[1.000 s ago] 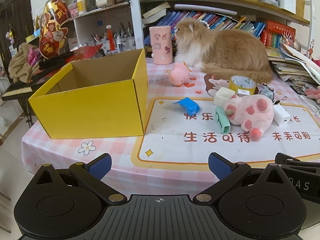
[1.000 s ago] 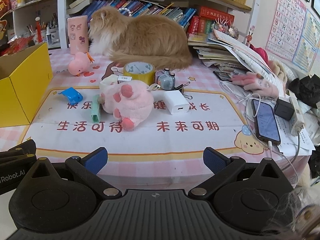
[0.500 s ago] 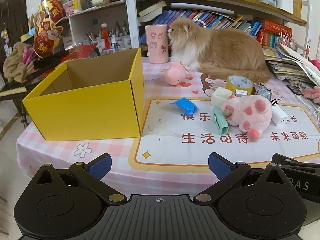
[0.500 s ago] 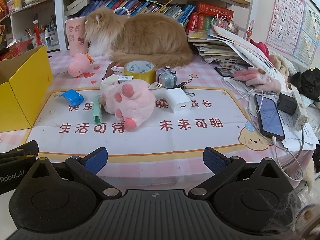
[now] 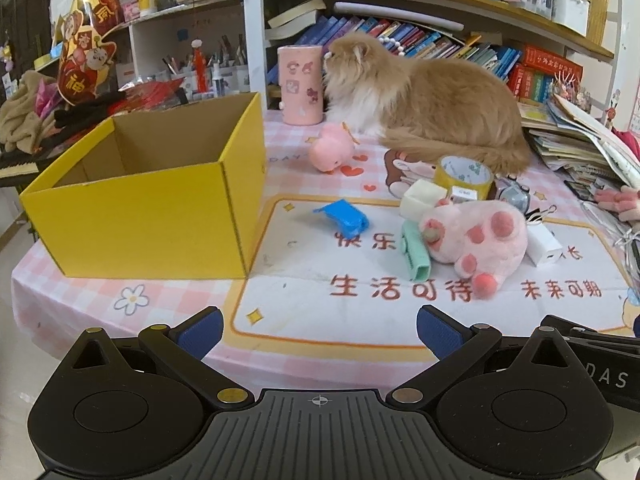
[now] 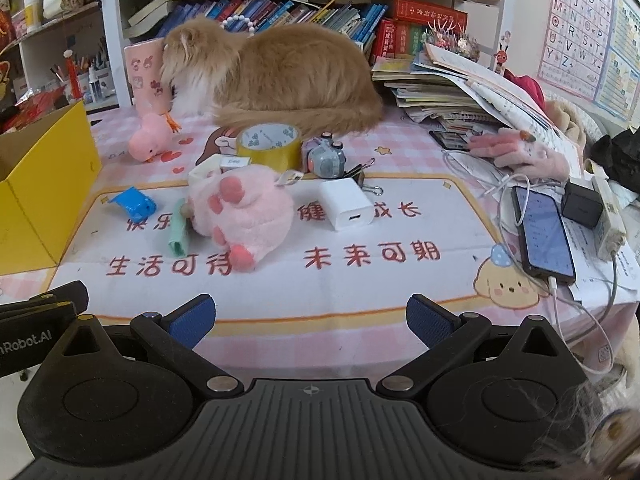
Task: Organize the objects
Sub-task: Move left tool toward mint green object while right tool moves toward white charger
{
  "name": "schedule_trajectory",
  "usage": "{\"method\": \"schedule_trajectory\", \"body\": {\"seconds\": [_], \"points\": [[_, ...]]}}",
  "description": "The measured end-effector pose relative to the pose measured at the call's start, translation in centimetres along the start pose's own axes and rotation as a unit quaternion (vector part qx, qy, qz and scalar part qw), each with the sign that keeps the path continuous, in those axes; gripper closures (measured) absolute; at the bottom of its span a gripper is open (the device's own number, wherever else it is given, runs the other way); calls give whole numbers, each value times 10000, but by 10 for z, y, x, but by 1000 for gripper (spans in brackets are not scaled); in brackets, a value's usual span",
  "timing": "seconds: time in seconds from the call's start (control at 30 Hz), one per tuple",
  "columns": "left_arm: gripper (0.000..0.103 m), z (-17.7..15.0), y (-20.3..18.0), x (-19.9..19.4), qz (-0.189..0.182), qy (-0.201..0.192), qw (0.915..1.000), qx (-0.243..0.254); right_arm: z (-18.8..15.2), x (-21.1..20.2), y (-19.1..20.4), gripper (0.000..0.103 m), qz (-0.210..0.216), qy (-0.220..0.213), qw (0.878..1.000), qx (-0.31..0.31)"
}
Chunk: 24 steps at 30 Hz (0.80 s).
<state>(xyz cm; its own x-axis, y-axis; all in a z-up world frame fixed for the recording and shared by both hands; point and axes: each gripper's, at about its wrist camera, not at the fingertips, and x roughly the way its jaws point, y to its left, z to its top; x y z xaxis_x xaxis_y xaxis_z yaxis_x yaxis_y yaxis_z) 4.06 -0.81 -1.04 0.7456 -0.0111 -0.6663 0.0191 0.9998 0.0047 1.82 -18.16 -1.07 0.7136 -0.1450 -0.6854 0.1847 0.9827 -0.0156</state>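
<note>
An open yellow cardboard box (image 5: 152, 220) stands empty at the table's left. To its right lie a blue toy (image 5: 345, 218), a mint green piece (image 5: 414, 255), a pink plush paw (image 5: 476, 238), a white charger (image 6: 347, 204), a roll of yellow tape (image 6: 269, 145), a white cube (image 5: 421, 198) and a pink duck toy (image 5: 329, 153). My left gripper (image 5: 319, 330) hangs open above the table's front edge, short of all of them. My right gripper (image 6: 311, 318) is open too, at the front edge, with nothing between its fingers.
A ginger cat (image 6: 280, 80) sits at the back by a pink cup (image 5: 301, 85). A phone (image 6: 544, 234) on a cable, adapters, a pink glove (image 6: 524, 152) and stacked papers crowd the right side. Bookshelves stand behind the table.
Both grippers have moved forward toward the table, so the box and objects look nearer. The cat has pushed its head toward the pink cup. Jaws stayed open.
</note>
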Motion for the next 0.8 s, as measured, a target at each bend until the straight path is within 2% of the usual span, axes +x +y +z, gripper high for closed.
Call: {"method": "schedule_trajectory", "body": {"seconds": [0.2, 0.53, 0.7, 0.8], "points": [[0, 7, -13, 5, -88, -41, 9998, -166, 13, 17, -17, 3, 277, 63, 9996, -26], [2, 20, -50, 26, 1, 3, 9990, -440, 41, 55, -53, 21, 593, 133, 9980, -176], [11, 27, -68, 42, -11, 110, 9986, -526, 53, 76, -70, 29, 779, 177, 9964, -281], [26, 30, -75, 55, 32, 285, 9982, -532, 58, 86, -76, 36, 919, 220, 9948, -369]]}}
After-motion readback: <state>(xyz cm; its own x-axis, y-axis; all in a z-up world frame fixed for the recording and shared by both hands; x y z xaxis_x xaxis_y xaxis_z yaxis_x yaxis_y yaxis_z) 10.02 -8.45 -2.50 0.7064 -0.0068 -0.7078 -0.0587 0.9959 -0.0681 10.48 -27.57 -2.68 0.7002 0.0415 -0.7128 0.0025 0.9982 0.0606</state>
